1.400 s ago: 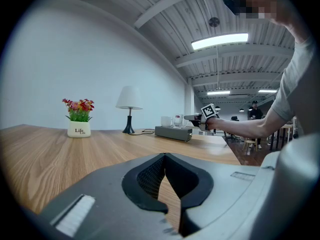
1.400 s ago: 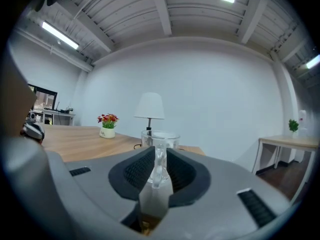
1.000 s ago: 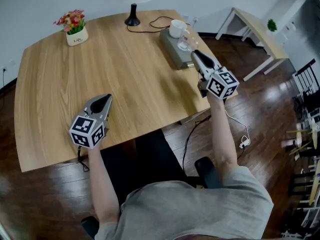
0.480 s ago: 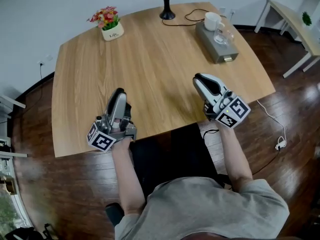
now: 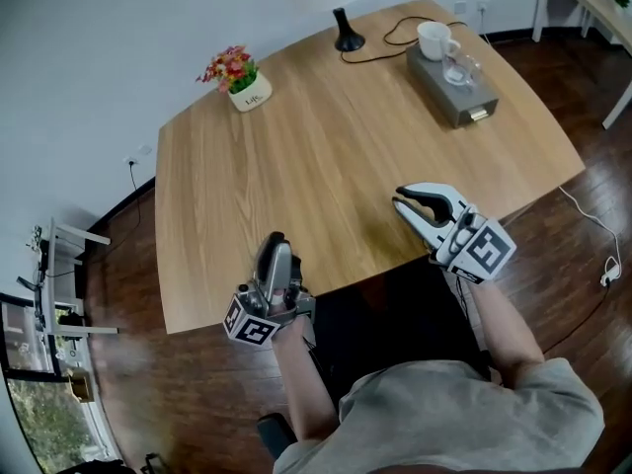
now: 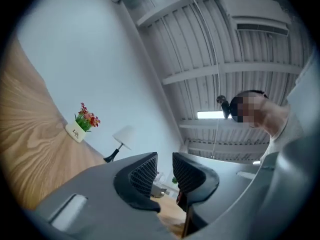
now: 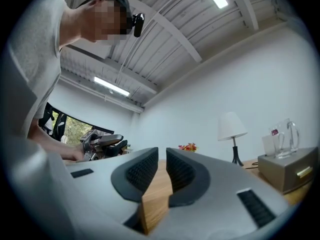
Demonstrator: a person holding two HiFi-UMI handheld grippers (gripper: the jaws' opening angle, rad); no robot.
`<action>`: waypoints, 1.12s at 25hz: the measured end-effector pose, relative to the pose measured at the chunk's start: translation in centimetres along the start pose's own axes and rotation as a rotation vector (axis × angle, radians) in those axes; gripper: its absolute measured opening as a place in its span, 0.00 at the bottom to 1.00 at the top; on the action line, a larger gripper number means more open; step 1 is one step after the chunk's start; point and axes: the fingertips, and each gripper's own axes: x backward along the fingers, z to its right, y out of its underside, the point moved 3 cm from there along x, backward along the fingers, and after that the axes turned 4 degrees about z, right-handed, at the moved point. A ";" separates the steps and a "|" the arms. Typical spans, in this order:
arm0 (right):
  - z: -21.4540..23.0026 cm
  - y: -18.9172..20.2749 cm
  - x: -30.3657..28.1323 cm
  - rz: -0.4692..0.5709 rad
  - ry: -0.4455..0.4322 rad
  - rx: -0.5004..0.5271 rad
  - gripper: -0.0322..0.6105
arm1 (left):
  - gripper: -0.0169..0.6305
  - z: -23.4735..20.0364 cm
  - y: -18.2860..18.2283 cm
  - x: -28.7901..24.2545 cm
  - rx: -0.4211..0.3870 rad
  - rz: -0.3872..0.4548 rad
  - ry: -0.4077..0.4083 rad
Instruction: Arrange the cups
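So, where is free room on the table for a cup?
The middle of the table, between flower pot and grey box, is bare. Crowded: the far corner with lamp base, cable, white mug, glass cup.

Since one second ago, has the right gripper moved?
Yes. The right gripper has pulled back from the grey box toward the near edge of the table.

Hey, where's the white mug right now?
In the head view the white mug stands on the grey box at the far right of the table, beside the clear glass cup, lamp base to its left.
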 end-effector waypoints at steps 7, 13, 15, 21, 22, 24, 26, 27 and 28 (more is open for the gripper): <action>0.3 0.5 0.2 -0.032 -0.003 -0.002 0.13 | 0.13 0.7 1.6 -1.0 -0.071 -0.092 -0.030; 0.2 0.5 0.2 -0.028 -0.012 0.005 0.13 | 0.07 0.2 1.9 -1.1 -0.202 -0.148 -0.119; 0.0 0.6 0.1 -0.038 -0.018 -0.004 0.13 | 0.07 -0.4 1.6 -1.0 -0.262 -0.144 -0.157; -0.4 0.9 0.0 -0.061 -0.026 -0.030 0.13 | 0.07 -2.0 3.0 -1.0 -0.340 -0.235 -0.192; -0.4 0.8 0.0 -0.061 -0.025 -0.032 0.13 | 0.07 -2.1 3.4 -1.1 -0.348 -0.254 -0.193; -0.3 0.9 0.0 -0.061 -0.023 -0.030 0.13 | 0.07 -2.2 4.1 -1.5 -0.379 -0.300 -0.187; -0.2 0.9 0.0 -0.062 -0.018 -0.025 0.13 | 0.06 -2.5 5.0 -1.7 -0.400 -0.352 -0.197; -0.2 1.0 0.1 -0.064 -0.016 -0.022 0.13 | 0.06 -2.9 5.5 -1.7 -0.406 -0.389 -0.214; -0.2 1.0 0.1 -0.068 -0.015 -0.019 0.13 | 0.04 -3.4 6.2 -1.7 -0.414 -0.436 -0.236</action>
